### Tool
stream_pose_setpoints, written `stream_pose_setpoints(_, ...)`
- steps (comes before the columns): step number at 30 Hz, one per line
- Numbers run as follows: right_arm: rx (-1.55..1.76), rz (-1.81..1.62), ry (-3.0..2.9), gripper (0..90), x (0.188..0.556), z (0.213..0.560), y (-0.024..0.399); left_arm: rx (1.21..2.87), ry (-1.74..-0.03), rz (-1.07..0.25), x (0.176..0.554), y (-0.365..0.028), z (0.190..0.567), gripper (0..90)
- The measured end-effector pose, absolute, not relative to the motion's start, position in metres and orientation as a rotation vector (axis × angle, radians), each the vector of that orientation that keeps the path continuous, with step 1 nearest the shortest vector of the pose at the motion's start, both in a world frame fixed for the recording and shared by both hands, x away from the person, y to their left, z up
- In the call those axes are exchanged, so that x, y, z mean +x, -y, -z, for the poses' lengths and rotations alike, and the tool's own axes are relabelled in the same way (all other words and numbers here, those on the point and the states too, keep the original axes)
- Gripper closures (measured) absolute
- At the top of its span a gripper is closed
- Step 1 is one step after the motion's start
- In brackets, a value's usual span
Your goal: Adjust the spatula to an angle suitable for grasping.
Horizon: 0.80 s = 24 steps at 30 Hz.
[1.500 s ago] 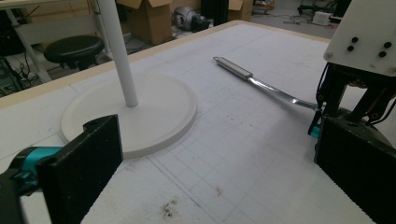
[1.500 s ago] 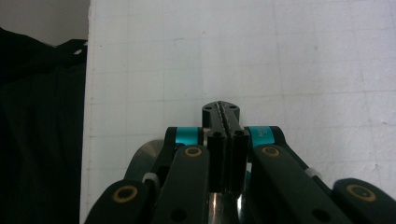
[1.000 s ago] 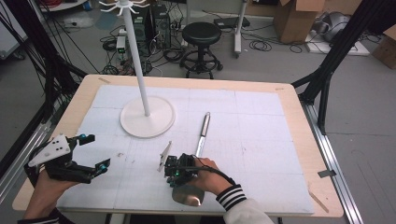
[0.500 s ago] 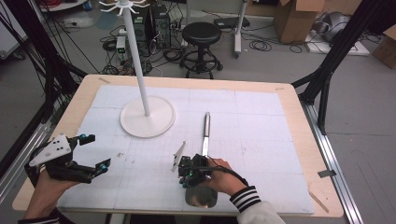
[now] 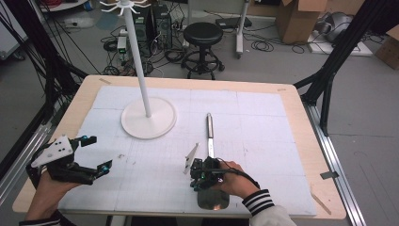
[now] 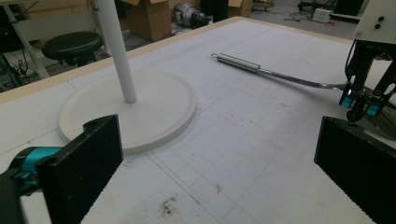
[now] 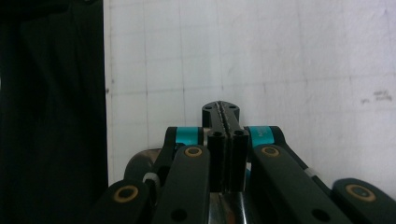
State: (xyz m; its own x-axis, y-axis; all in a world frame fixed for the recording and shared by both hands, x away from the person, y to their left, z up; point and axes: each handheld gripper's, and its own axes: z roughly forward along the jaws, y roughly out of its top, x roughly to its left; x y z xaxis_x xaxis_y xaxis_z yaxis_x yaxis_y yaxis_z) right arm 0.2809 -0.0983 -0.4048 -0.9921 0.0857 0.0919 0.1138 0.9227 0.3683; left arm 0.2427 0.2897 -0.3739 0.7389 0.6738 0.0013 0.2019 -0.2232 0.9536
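A metal ladle lies on the white mat, its long handle (image 5: pixel 209 129) pointing away from me and its bowl (image 5: pixel 212 201) near the front edge. My right gripper (image 5: pixel 201 175) points down over the thin shaft just behind the bowl, jaws pressed together on it. In the right gripper view the jaw tips (image 7: pixel 221 109) meet with shiny metal below them. The left gripper view shows the ladle handle (image 6: pixel 238 63) and the right gripper (image 6: pixel 358 109) on its shaft. My left gripper (image 5: pixel 98 152) hovers at the front left, open with nothing between its fingers (image 6: pixel 84 163).
A white stand with a round base (image 5: pixel 160 126) and a tall pole (image 5: pixel 138 56) stands at the mat's back left, close in front of the left gripper (image 6: pixel 140 112). Beyond the table are a black stool (image 5: pixel 202 35), cables and cardboard boxes.
My right gripper has slid to the right along the front of the mat, taking the ladle's bowl end with it, so the handle now points straighter away. The left gripper has stayed put.
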Motion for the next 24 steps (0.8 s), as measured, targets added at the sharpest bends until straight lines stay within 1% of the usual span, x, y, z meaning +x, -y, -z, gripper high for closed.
stream_pose_setpoints(24, -0.196, 0.355, 3.065, 90.0, 0.279, 0.399, 0.135, 1.794, -0.678, -0.496, 0.244, -0.286, 0.375, 1.7)
